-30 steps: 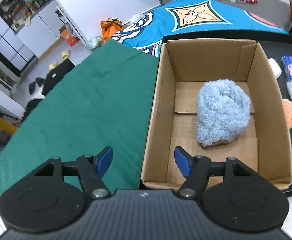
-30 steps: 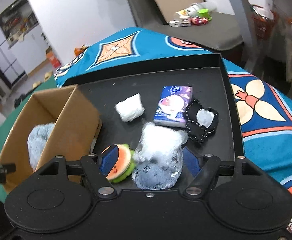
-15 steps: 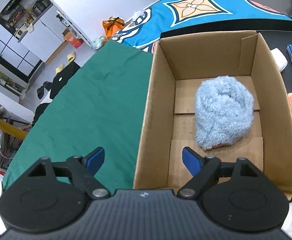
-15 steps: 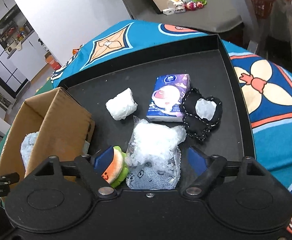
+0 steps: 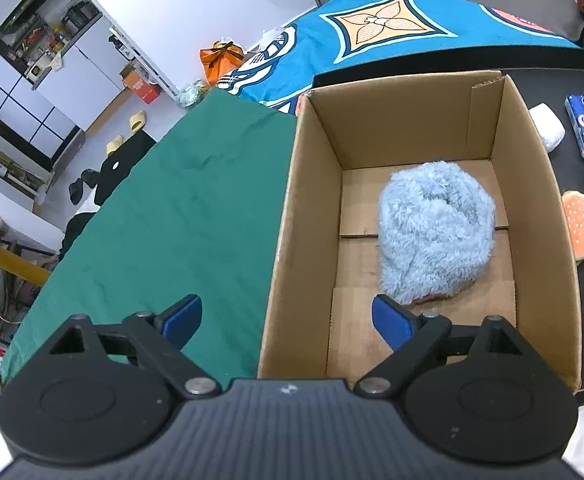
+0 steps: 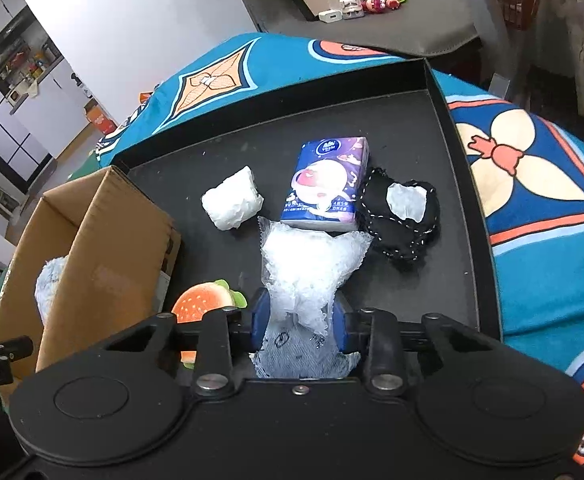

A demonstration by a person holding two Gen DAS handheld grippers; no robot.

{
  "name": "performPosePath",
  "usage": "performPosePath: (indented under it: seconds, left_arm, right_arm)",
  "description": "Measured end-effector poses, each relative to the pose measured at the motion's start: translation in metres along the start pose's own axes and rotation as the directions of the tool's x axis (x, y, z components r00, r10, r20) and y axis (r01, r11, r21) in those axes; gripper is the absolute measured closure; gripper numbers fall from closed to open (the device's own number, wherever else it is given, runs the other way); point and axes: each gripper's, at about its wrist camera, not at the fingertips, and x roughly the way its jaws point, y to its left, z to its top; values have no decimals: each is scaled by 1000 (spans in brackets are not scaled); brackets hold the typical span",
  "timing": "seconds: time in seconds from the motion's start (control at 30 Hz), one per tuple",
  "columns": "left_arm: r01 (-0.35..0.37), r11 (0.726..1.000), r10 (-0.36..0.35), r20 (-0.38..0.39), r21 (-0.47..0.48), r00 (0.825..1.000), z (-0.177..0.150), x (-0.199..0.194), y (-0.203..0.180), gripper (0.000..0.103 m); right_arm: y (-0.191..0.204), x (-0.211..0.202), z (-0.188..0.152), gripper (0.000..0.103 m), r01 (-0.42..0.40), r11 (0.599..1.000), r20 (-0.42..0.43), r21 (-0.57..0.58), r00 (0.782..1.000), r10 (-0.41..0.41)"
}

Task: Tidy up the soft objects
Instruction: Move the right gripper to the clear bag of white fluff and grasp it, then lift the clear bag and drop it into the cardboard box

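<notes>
A clear plastic bag with white and denim-blue stuff inside (image 6: 308, 264) lies on the black tray (image 6: 412, 128). My right gripper (image 6: 300, 316) is closing its jaws, and both blue pads pinch the bag's near end. Around it lie a burger plush (image 6: 204, 304), a white wrapped roll (image 6: 232, 200), a purple tissue pack (image 6: 328, 180) and a black pouch (image 6: 404, 216). A fluffy pale-blue piece (image 5: 436, 236) rests inside the cardboard box (image 5: 316, 200). My left gripper (image 5: 286, 318) hovers over the box's near left wall, its jaws opening with nothing between them.
A green cloth (image 5: 172, 220) covers the table left of the box. A blue patterned cloth (image 6: 532, 160) lies under and around the tray. A grey table (image 6: 432, 28) with small toys stands behind. The tray's raised rim runs along its right side.
The right jaws have closed in from wide apart onto the plastic bag. The left jaws have spread wider above the box's near wall.
</notes>
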Motion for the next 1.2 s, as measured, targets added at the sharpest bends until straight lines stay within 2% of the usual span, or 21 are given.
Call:
performPosePath:
  seconds: [0.6, 0.97, 1.2]
  left_arm:
    - [59, 997, -57, 41, -50, 998, -6, -5, 13, 12]
    - [64, 996, -61, 48, -65, 997, -10, -6, 19, 12]
    - [101, 991, -98, 40, -90, 994, -13, -3, 27, 15]
  right_arm:
    - [23, -41, 13, 74, 38, 994, 98, -103, 995, -27]
    - [57, -57, 19, 75, 45, 982, 141, -185, 990, -19]
    - [83, -65, 23, 74, 33, 969, 160, -245, 987, 6]
